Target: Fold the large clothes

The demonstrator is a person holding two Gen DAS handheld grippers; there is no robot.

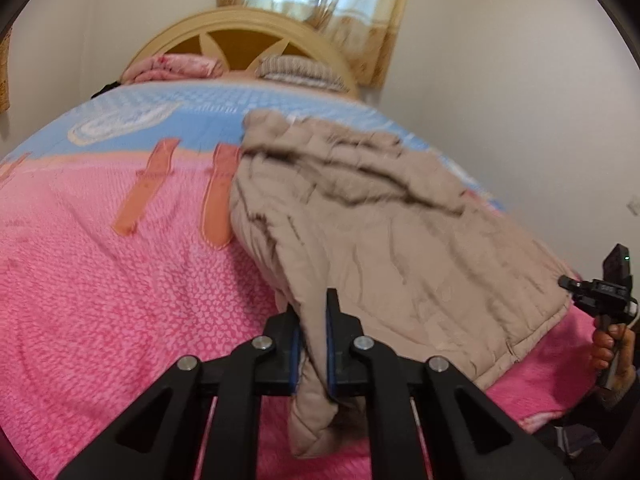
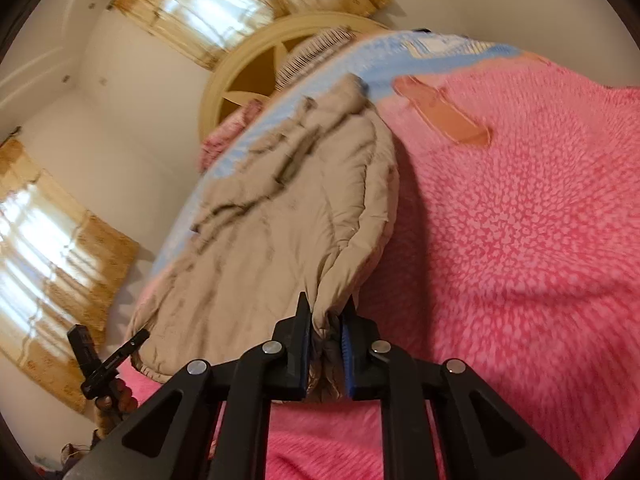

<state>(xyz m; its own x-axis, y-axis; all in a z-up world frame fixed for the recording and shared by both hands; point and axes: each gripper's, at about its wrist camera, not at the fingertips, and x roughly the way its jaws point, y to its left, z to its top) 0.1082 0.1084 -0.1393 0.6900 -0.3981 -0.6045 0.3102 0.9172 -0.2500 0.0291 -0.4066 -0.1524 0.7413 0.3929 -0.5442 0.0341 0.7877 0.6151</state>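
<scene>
The beige quilted coat (image 1: 360, 220) lies on the pink blanket (image 1: 120, 280), its near hem lifted. The left gripper (image 1: 313, 344) and right gripper (image 2: 325, 354) each pinch a hem corner. Thick padding could slip from either grip if they pull unevenly, spoiling the fold. Only the right wrist view shows a second curtained window (image 2: 52, 240).

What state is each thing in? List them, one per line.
left gripper: shut on the jacket's near edge.
right gripper: shut on a bunched part of the jacket.
beige quilted jacket: crumpled, partly lifted off the bed, gripped at two places.
pink blanket: spread over the bed.
curtains: drawn, daylight coming through.
</scene>
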